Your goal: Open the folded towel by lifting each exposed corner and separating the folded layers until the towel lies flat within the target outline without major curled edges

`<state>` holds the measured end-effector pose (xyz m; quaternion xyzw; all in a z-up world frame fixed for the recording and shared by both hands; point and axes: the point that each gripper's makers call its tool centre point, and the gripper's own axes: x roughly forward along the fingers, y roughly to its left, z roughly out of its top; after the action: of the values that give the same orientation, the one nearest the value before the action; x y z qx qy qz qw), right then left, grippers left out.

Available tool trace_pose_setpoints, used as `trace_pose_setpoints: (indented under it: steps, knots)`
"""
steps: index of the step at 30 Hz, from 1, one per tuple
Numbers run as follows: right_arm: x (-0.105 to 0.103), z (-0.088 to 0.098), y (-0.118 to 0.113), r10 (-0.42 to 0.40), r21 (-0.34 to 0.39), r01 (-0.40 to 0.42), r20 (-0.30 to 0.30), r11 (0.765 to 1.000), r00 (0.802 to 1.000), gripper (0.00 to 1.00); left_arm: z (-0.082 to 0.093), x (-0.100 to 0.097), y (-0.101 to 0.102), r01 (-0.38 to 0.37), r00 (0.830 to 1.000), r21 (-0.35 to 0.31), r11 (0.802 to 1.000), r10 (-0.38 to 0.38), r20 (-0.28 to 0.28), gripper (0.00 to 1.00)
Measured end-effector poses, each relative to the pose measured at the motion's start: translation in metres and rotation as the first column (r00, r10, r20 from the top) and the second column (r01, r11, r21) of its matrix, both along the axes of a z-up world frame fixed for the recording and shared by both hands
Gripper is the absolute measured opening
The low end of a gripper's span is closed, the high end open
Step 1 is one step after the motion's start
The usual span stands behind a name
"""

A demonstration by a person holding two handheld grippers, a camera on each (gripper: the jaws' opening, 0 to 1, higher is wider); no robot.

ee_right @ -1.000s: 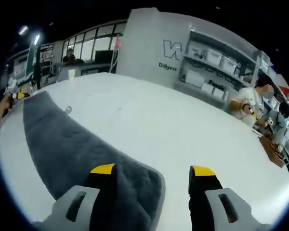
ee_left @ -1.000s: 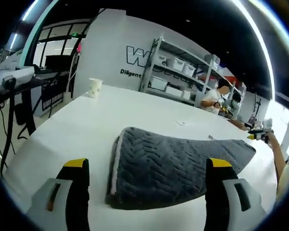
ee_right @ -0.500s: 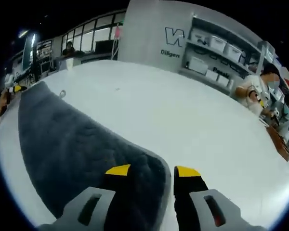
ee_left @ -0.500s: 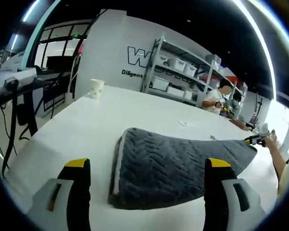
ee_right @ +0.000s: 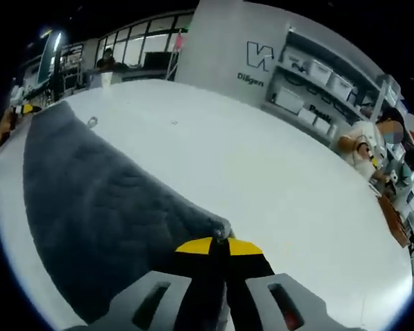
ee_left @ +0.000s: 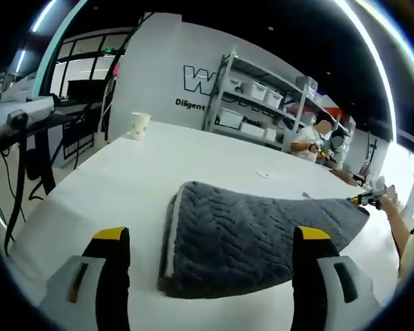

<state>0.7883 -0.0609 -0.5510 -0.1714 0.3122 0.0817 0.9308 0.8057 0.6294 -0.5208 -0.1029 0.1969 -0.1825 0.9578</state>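
Left gripper (ee_left: 210, 241) is held with jaws wide apart, low over the white table (ee_left: 110, 179), straddling the near folded end of the grey towel (ee_left: 248, 234). A paper cup (ee_left: 139, 125) is seen far back. Right gripper (ee_right: 218, 247) is pinched closed on the towel's far corner, which is gathered between the yellow tips

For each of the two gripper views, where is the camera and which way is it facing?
Left gripper view: rides on the left gripper, fingers apart, looking along the grey towel from its folded end across the white table toward shelves; a hand with the right gripper shows at the far corner.
Right gripper view: rides on the right gripper, fingers shut on the towel's corner, looking along its length.
Shared: towel, table, shelves.
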Motion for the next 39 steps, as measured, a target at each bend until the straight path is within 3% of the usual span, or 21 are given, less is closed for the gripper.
trace_pose_setpoints:
  steps: [11, 15, 18, 21, 26, 30, 39]
  knots:
    - [-0.017, 0.027, 0.008, 0.062, -0.038, -0.059, 0.085, 0.998, 0.994, 0.0, 0.009, -0.001, -0.004, 0.016, 1.0, -0.034, 0.999, -0.015, 0.026, 0.95]
    - [-0.029, 0.039, 0.023, 0.149, -0.063, -0.142, 0.122, 0.988, 0.981, 0.0, 0.01, -0.002, -0.005, 0.024, 0.999, -0.022, 0.999, -0.023, 0.029, 0.95]
    - [-0.043, 0.044, 0.035, 0.221, -0.108, -0.21, 0.109, 0.972, 0.969, 0.0, 0.012, -0.002, -0.006, 0.027, 0.999, -0.026, 0.999, -0.026, 0.036, 0.95]
    - [-0.055, 0.047, 0.044, 0.273, -0.109, -0.263, 0.096, 0.959, 0.957, 0.0, 0.012, -0.003, -0.006, 0.029, 0.999, -0.015, 0.999, -0.028, 0.034, 0.95]
    - [-0.074, 0.05, 0.058, 0.347, -0.055, -0.343, 0.095, 0.938, 0.933, 0.0, 0.009, -0.002, -0.002, 0.019, 0.999, 0.005, 1.0, -0.019, 0.025, 0.95]
    - [-0.087, 0.048, 0.062, 0.378, -0.018, -0.378, 0.075, 0.926, 0.923, 0.0, 0.013, -0.003, -0.007, 0.04, 0.999, -0.016, 0.999, -0.04, 0.037, 0.95]
    - [-0.114, 0.033, 0.076, 0.455, 0.067, -0.453, -0.021, 0.889, 0.89, 0.0, 0.013, -0.004, -0.006, 0.039, 0.999, -0.013, 0.999, -0.038, 0.037, 0.95]
